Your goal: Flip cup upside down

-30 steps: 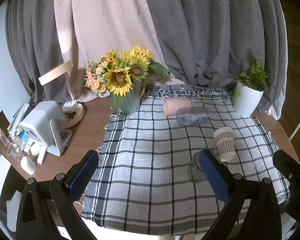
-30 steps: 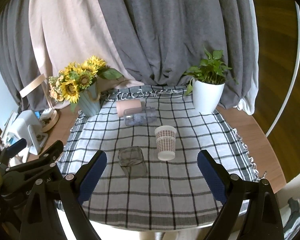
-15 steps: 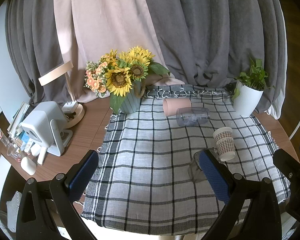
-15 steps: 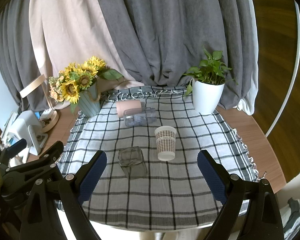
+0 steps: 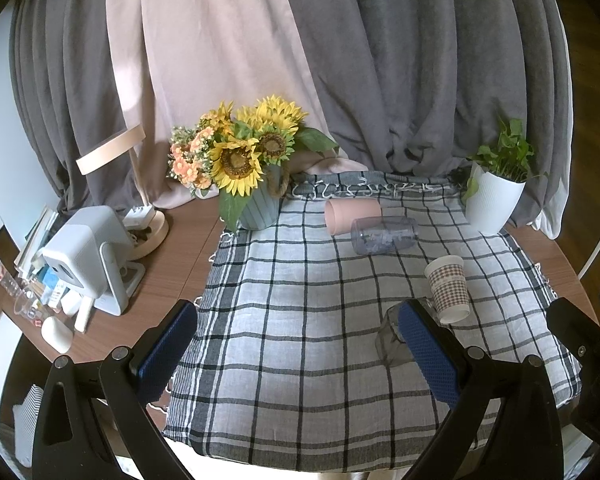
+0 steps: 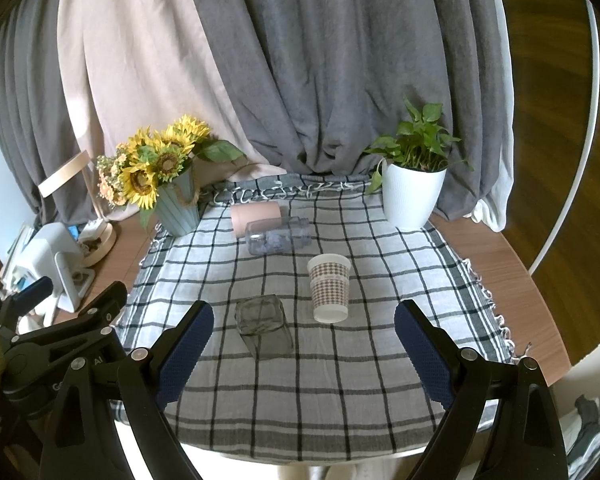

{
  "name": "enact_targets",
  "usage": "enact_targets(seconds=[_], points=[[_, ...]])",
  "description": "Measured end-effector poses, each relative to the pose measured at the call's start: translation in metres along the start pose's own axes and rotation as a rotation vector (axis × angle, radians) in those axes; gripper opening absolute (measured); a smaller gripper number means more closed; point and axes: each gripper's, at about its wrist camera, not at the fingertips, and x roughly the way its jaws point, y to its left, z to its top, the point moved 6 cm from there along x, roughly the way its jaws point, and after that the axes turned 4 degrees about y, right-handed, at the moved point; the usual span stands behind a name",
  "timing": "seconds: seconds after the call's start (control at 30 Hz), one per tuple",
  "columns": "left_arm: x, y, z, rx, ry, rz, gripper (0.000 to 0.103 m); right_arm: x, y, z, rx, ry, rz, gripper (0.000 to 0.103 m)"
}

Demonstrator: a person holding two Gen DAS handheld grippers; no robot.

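Note:
Several cups sit on a checked cloth [image 6: 340, 380]. A checked paper cup [image 6: 329, 288] stands upright, also seen in the left wrist view [image 5: 447, 289]. A square clear glass [image 6: 265, 326] lies on its side beside it, partly hidden behind my left finger in the left wrist view [image 5: 390, 340]. A pink cup [image 6: 256, 216] and a clear bluish cup [image 6: 280, 235] lie on their sides further back. My right gripper [image 6: 304, 356] is open and empty, in front of the glass and paper cup. My left gripper [image 5: 298, 352] is open and empty above the cloth's front.
A sunflower vase [image 6: 176, 204] stands at the back left of the cloth, a white potted plant [image 6: 412, 196] at the back right. A white device [image 5: 88, 256], lamp base and small items crowd the wooden table's left side. Curtains hang behind. The cloth's front edge is near me.

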Motion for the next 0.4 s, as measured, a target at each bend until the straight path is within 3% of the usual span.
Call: enact_targets(seconds=[0.4], points=[[0.0006, 0.0019, -0.0002, 0.003, 0.001, 0.002, 0.102, -0.0002, 0.0008, -0.0004, -0.002, 0.002, -0.001, 0.092]])
